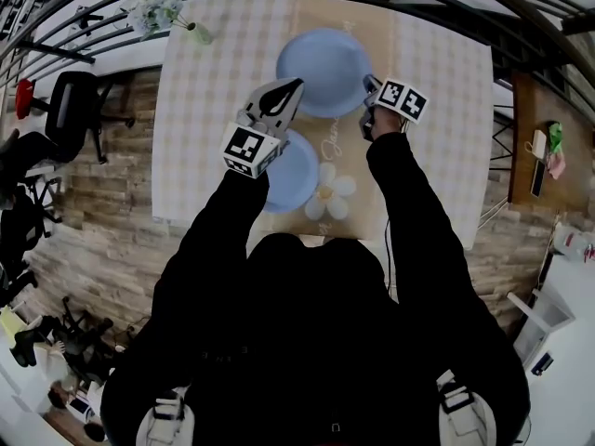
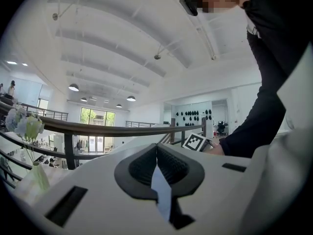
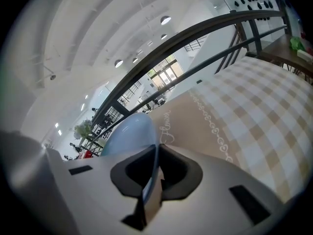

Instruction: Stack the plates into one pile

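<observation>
- Pinching the far plate (image 1: 321, 68) by its right rim, the right gripper (image 3: 156, 148) has its jaws pressed together on the thin pale-blue edge. In the right gripper view the plate stands out to the left of the jaws, tilted, above the brown runner (image 3: 195, 126).
- The near plate (image 1: 296, 177) shows just below the left gripper (image 1: 290, 89) in the head view, partly over the flower print (image 1: 333, 193). The left jaws are clamped on a thin pale-blue sliver, which I take to be this plate's rim. Whether this plate is clear of the table cannot be told.
- Both plates look stiff, smooth and glossy, so they are probably slippery between the pads and breakable if dropped.
- A plate held by one edge carries its weight out beyond the pads, so it probably wants to droop or swivel. A deep bite over the lip should resist that better than a hold at the very edge.
- The best hold seems to be on the rim, on the side away from the other plate, so the jaws are not trapped between the two when one is set on the other.
- The table (image 1: 437, 156) has a checked cloth, which should soften a landing.
- The vase of flowers (image 1: 167, 12) stands at the far left corner, well apart from both plates.
</observation>
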